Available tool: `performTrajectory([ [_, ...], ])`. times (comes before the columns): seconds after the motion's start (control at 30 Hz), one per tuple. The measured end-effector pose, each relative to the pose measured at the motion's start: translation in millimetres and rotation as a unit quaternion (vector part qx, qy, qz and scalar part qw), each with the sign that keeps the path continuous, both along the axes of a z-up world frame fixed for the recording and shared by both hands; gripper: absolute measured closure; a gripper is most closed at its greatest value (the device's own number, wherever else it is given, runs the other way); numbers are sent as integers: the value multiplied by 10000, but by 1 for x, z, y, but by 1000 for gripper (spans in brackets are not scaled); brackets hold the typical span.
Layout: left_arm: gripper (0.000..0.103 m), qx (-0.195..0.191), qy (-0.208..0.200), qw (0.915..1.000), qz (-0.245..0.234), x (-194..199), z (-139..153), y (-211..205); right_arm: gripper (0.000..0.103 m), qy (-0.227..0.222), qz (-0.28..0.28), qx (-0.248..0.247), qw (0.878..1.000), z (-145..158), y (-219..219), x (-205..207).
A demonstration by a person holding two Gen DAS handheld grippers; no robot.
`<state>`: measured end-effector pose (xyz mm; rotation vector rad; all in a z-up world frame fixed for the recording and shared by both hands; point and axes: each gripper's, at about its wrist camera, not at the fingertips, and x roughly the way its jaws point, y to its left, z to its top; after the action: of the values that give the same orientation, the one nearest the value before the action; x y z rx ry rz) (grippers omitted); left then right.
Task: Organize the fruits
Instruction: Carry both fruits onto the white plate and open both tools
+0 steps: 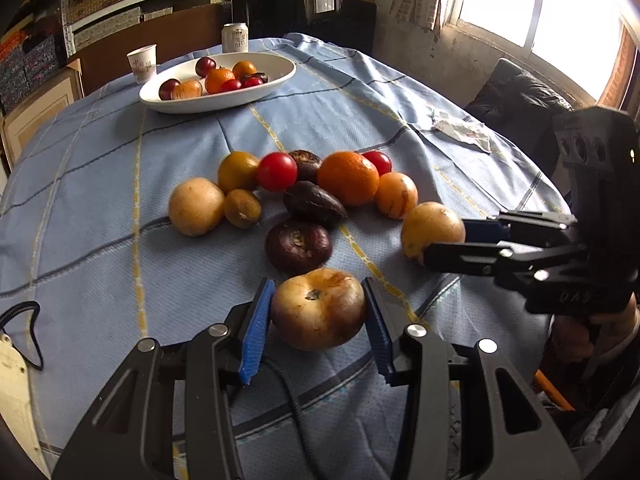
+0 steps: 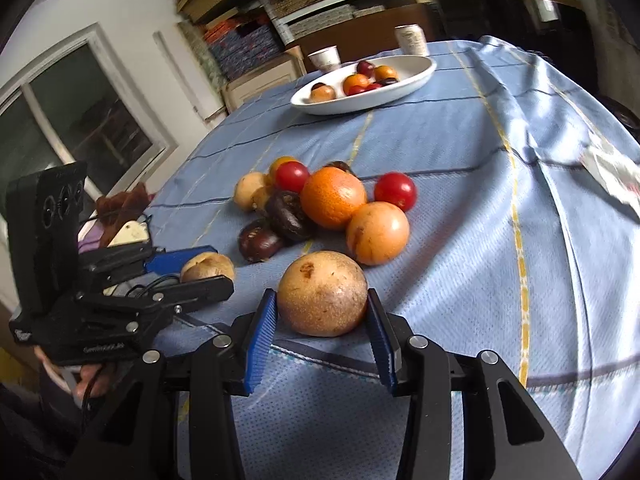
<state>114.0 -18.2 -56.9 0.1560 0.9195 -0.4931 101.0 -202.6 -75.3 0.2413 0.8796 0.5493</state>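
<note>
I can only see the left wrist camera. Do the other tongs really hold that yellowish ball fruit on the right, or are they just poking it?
Observer: They hold it. In the right wrist view, the right tongs have a blue pad pressed on each side of the round tan fruit.
Operator: Is the red tomato behind the orange a whole one?
Observer: Yes. The red tomato shows whole here, just right of the orange.
Operator: What's behind my left tongs?
Observer: A brown fuzzy-looking thing past the table's edge. I cannot tell what it is.
</note>
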Motion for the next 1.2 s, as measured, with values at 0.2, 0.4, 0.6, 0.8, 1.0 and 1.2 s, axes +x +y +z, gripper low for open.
performTrajectory([
  [0.2, 59, -418, 106, 9991, -42, 36, 35, 19, 58, -282, 188, 427, 9985, 45, -4, 43],
  [0.4, 59, -481, -117, 9970, 601, 130, 74, 37, 58, -520, -31, 227, 9984, 73, 1, 130],
  [0.6, 59, -611, 16, 9901, 1262, 236, 68, 40, 58, -640, -378, -94, 9972, 65, 11, 215],
  [0.8, 59, -592, 29, 9854, 1593, 307, 53, 30, 58, -441, -568, -261, 9971, 40, 15, 273],
  [1.0, 51, -540, 47, 9810, 1862, 343, 36, 31, 53, -606, -466, -361, 9964, 34, 22, 286],
  [1.2, 9, -83, -668, 9720, 2250, 312, 56, 33, 33, -1092, -395, -325, 9927, 64, 20, 257],
])
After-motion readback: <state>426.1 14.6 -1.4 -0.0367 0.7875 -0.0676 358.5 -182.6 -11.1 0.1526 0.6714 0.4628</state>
